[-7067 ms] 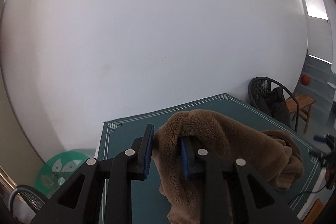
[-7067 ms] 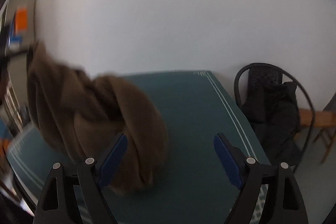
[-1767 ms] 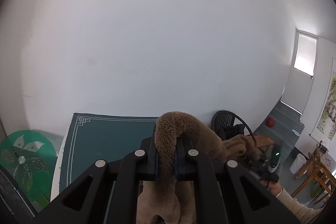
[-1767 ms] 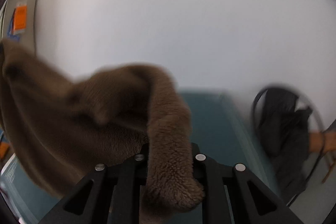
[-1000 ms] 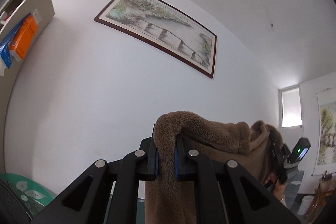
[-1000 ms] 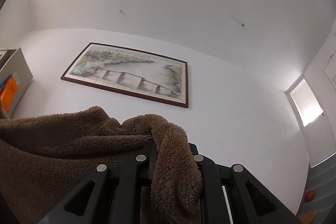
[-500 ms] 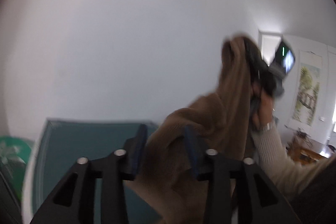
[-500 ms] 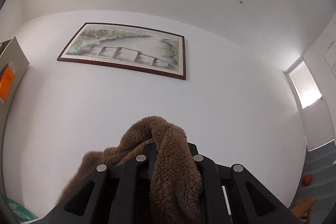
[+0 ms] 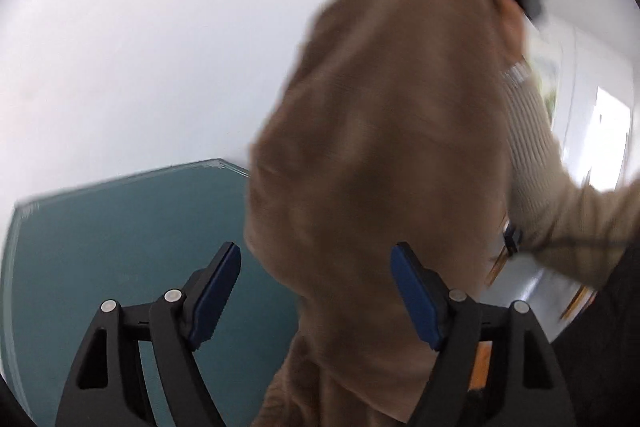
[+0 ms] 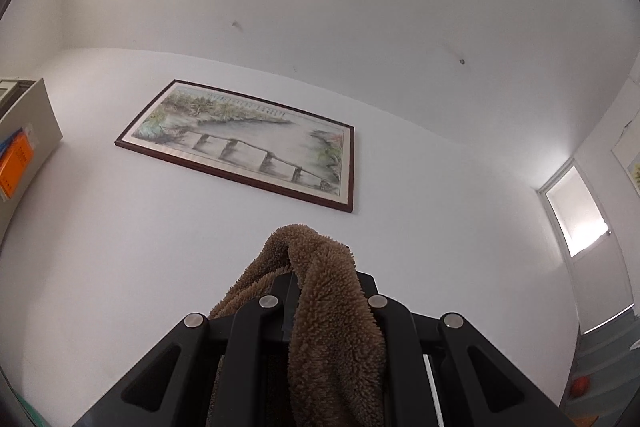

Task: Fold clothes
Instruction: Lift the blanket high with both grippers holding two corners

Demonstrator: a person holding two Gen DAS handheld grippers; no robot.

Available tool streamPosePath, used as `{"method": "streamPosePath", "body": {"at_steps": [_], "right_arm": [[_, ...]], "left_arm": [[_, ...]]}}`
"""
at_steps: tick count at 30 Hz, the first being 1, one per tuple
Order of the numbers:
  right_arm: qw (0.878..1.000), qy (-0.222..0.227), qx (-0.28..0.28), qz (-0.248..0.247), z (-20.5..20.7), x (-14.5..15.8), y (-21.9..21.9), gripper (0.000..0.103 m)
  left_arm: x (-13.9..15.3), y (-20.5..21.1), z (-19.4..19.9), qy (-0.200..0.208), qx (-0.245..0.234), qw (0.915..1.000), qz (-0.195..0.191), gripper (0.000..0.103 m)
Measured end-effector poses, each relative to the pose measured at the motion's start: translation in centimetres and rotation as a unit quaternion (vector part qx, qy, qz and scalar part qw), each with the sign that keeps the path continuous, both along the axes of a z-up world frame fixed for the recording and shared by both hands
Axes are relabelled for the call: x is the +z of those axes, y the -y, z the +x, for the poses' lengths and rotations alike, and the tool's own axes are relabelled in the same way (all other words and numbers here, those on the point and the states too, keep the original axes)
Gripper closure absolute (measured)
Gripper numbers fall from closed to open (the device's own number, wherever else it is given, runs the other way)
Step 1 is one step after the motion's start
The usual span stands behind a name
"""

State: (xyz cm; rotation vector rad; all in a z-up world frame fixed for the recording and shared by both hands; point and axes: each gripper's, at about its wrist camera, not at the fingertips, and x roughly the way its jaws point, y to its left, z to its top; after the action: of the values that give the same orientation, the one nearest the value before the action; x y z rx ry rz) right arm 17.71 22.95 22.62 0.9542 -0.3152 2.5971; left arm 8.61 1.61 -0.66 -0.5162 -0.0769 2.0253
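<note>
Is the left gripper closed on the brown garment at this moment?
No, the left gripper stands wide open, and the garment hangs between its blue pads without being clamped.

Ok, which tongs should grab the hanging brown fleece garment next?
Left tongs: open, beside the hanging brown fleece garment above the green table mat. Right tongs are shut on its top edge.

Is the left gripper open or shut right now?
Open. The left gripper has its blue pads spread wide apart, clamping nothing; the brown fleece garment hangs from the raised right gripper.
</note>
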Motion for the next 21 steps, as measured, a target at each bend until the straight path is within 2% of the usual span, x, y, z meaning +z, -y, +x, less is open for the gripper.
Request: {"method": "streamPosePath", "body": {"at_steps": [3, 7, 12, 15, 16, 19, 21], "right_arm": [[1.0, -0.016, 0.012, 0.005, 1.4, 0.4, 0.6, 0.09], [0.998, -0.057, 0.032, 0.016, 4.1, 0.7, 1.8, 0.09], [0.992, -0.106, 0.063, 0.027, 8.0, 1.5, 2.4, 0.09], [0.99, -0.121, 0.073, 0.025, 9.7, 2.0, 2.4, 0.09], [0.989, -0.124, 0.075, 0.024, 10.1, 2.2, 2.5, 0.09], [0.99, -0.124, 0.069, 0.018, 10.7, 2.3, 2.6, 0.09], [0.991, -0.115, 0.061, 0.014, 10.5, 2.3, 2.6, 0.09]], "left_arm": [[-0.6, 0.8, -3.6, 0.048, -0.01, 0.9981, 0.037, 0.021], [-1.4, 1.9, -8.5, 0.111, -0.024, 0.9898, 0.087, 0.02], [-2.2, -0.9, -10.9, 0.156, -0.085, 0.9763, 0.124, 0.014], [-2.1, -2.9, -11.3, 0.173, -0.14, 0.9621, 0.158, 0.006], [-2.0, -3.7, -11.6, 0.177, -0.161, 0.956, 0.17, 0.0], [-1.1, -5.4, -11.2, 0.168, -0.207, 0.9448, 0.19, 0.0], [0.3, -6.4, -9.6, 0.142, -0.225, 0.9437, 0.196, 0.0]]}}
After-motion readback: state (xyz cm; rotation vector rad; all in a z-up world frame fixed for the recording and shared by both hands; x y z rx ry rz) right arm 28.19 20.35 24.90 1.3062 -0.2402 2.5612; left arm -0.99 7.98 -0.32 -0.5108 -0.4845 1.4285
